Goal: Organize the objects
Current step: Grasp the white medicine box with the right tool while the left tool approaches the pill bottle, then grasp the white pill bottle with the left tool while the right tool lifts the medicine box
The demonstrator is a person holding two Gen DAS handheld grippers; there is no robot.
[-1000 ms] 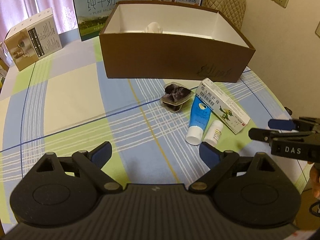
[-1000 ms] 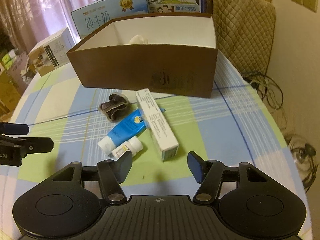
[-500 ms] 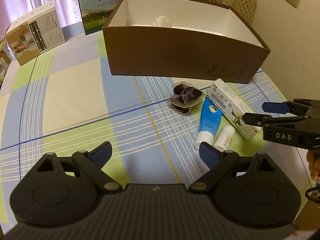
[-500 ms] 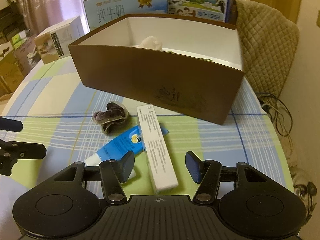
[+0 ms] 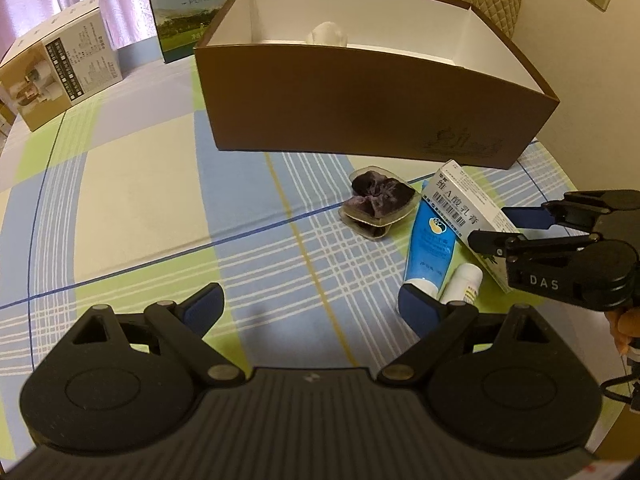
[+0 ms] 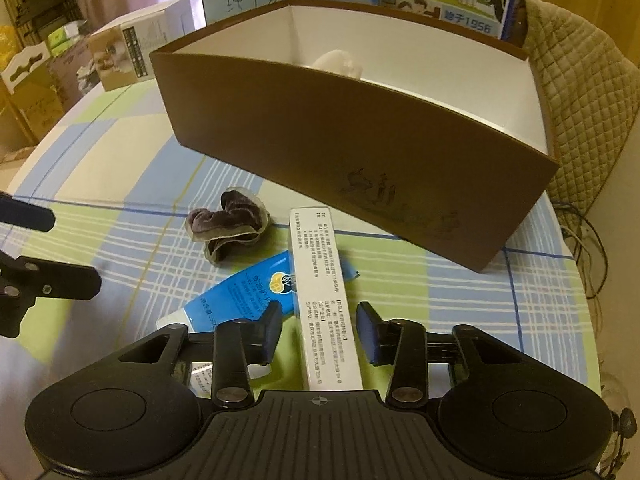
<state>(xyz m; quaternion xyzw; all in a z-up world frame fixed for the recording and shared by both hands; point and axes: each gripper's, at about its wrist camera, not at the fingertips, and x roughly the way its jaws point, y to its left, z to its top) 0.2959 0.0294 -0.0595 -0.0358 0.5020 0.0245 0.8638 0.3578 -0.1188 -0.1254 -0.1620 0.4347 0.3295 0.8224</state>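
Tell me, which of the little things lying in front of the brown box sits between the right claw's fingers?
The long white medicine carton: the open right gripper straddles it. The blue tube, small white bottle and dark scrunchie pack lie outside.

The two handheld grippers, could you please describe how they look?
Both are matte black with ribbed bodies, round side discs and silver pivot pins. The left gripper has blue finger pads; the right gripper too, with white "DAS" lettering on its side.

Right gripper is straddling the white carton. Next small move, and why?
Probably close the right gripper on the white carton: its fingers sit open on either side without touching. The carton lies partly over the blue tube, so lift it first, then toward the brown box.
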